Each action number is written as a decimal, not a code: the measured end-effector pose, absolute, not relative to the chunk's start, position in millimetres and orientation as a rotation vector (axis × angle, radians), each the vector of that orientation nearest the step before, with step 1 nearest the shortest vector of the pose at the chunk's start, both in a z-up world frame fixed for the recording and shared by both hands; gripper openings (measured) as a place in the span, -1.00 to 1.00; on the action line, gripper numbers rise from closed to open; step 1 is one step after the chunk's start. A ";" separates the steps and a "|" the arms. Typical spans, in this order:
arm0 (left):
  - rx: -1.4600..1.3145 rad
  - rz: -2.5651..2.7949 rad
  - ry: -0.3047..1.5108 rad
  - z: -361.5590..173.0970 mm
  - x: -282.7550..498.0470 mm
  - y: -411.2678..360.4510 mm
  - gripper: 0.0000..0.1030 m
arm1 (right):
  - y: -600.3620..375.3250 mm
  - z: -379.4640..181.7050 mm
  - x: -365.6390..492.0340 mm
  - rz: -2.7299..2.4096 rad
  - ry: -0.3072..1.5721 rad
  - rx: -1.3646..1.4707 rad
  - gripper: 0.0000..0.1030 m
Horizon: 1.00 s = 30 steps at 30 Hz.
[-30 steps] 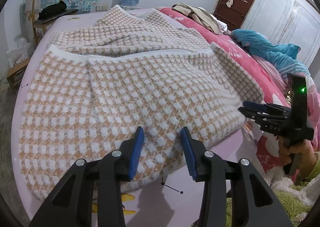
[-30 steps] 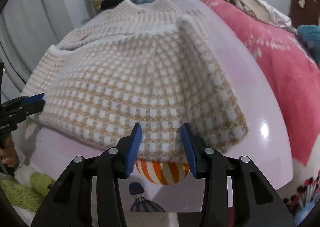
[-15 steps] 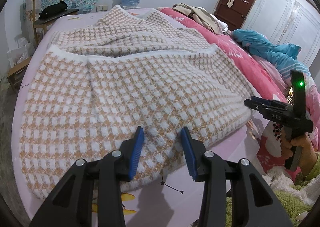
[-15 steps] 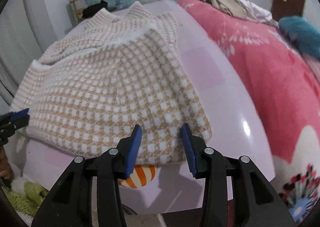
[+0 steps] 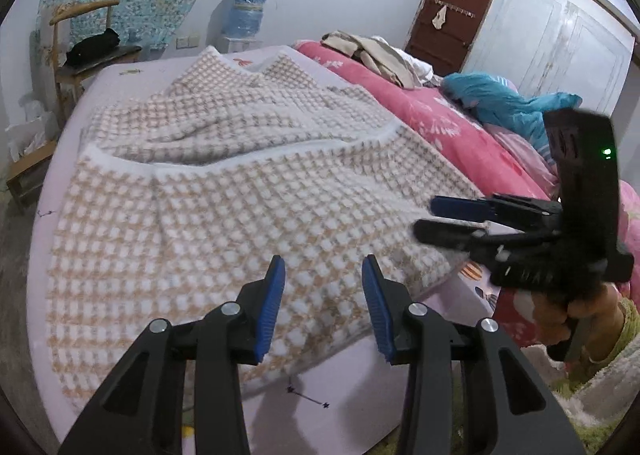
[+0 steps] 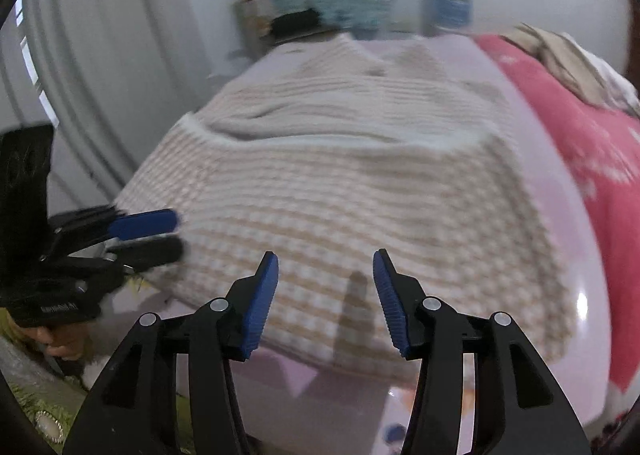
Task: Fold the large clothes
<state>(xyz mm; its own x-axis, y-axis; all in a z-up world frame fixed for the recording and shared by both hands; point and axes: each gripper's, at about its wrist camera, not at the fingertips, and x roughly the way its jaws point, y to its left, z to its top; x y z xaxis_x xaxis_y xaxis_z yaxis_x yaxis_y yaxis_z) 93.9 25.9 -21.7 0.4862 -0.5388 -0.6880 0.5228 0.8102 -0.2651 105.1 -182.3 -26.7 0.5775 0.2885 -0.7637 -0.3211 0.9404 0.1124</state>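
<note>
Bed [image 5: 120, 79]: lilac sheet, wide, ahead of and below both grippers; pink quilt [image 5: 440, 123] along its far right side.

Checked sweater [image 5: 248, 195]: cream and tan knit, spread across the bed straight ahead of both grippers; lower part apparently folded up over the upper, white hem band lying midway; one fold judged done, further folds across and final squaring judged still to do.

Right gripper [image 6: 326, 295]: jaws opening, nothing between them, hovering just above the near right edge of the sweater.

Left gripper [image 5: 324, 303]: jaws partly spread, empty, poised over the near edge.
</note>
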 end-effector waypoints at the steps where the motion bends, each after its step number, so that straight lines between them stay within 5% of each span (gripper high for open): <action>1: -0.006 -0.636 0.864 -27.6 95.8 22.2 -0.24 | -176.4 -30.8 107.7 0.373 0.896 -0.054 -0.07; 30: -0.089 -0.359 0.924 -55.5 100.6 107.4 -0.23 | -157.6 -50.5 111.4 0.371 0.921 -0.086 -0.02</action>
